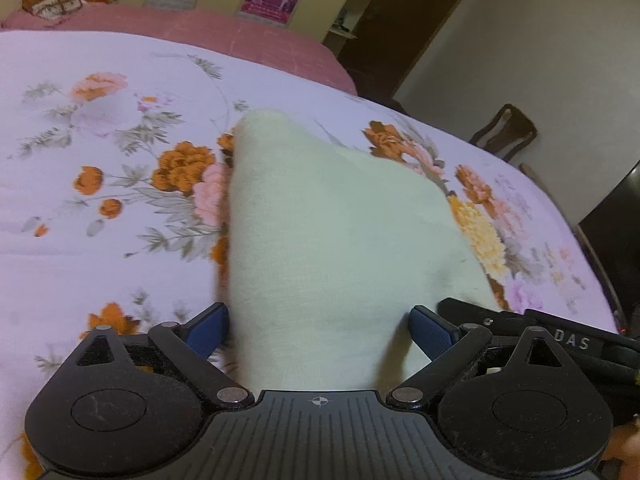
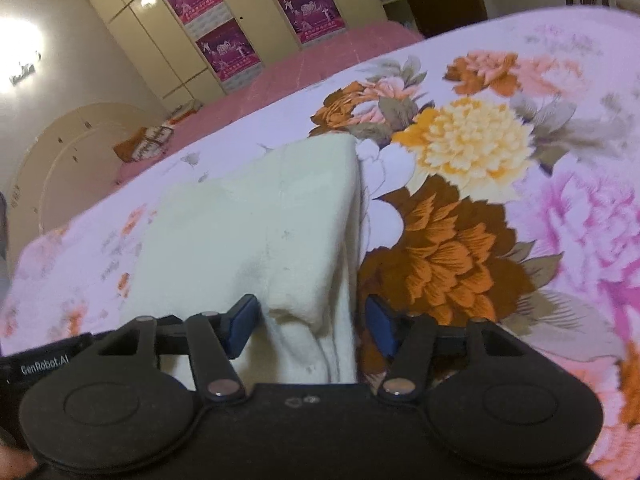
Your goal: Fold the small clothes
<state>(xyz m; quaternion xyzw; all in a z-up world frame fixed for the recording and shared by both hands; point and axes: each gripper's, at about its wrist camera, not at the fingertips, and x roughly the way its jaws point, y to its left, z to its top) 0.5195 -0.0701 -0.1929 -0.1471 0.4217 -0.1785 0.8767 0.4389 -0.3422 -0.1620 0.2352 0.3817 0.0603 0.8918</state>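
Nearest, the left gripper (image 1: 319, 326) and right gripper (image 2: 311, 325) straddle the cream garment's (image 1: 332, 216) near edge, fingers apart, not pinching. It lies on the flowered bed (image 1: 120, 208), apparently folded already (layers show); further folds possibly remain.

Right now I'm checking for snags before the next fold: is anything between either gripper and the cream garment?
Nothing visible. The cream garment already lies between the open fingers of the left gripper and of the right gripper, on the floral bedsheet.
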